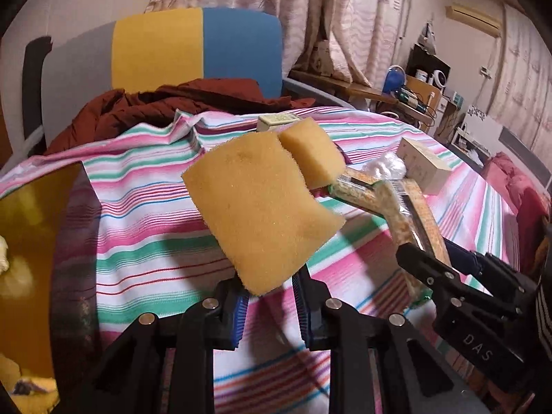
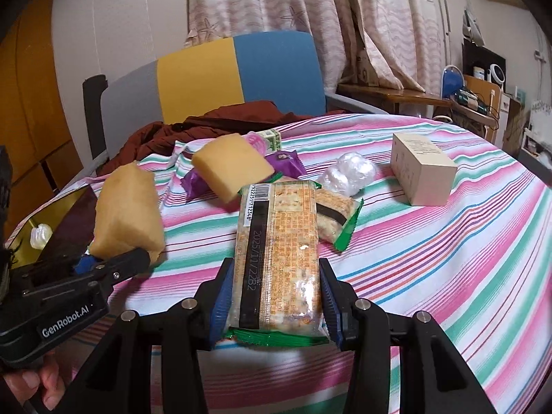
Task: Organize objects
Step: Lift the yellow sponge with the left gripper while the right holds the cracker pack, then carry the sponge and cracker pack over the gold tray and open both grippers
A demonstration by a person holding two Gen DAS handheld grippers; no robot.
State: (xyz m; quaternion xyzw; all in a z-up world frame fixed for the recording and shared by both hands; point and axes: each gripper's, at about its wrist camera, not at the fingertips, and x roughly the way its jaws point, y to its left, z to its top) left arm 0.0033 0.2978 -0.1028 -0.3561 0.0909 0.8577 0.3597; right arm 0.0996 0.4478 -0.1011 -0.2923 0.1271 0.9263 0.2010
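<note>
Left gripper [image 1: 270, 314]: jaws were pressed on the low end of a big yellow sponge [image 1: 262, 214], held up in the air, mid frame of the left wrist view.
Right gripper [image 2: 272, 305]: jaws were squeezed on both sides of a long cracker pack [image 2: 277, 258], held up above the cloth, bottom middle of the right wrist view.
Gold tray [image 1: 31, 241]: sat at the left edge of the frame. It had a small white lump in it [image 2: 40, 236] & sth yellow low down, too small to tell what.
Still out on the striped cloth [image 2: 448, 269]:
- 2nd sponge [image 2: 233, 169], upper middle of the right wrist view
- purple wrapper [image 2: 288, 162], just beside that sponge
- small green & white box [image 2: 272, 138], behind it, w/ a pink thing next to it
- 2nd cracker pack [image 2: 339, 217], lying just right of the held one
- clear plastic ball [image 2: 348, 172], near the pale box [image 2: 422, 172]
How far along: I'd say early to mid. 2 things were picked up, not yet put down anywhere.
What was left: I think the tray was the spot for things, but can't be sure. Approx 6 items still lay loose.
Chair [image 2: 238, 69]: stood behind the table w/ a dark red blanket [image 2: 193, 124] on it, prob. not part of the job.
</note>
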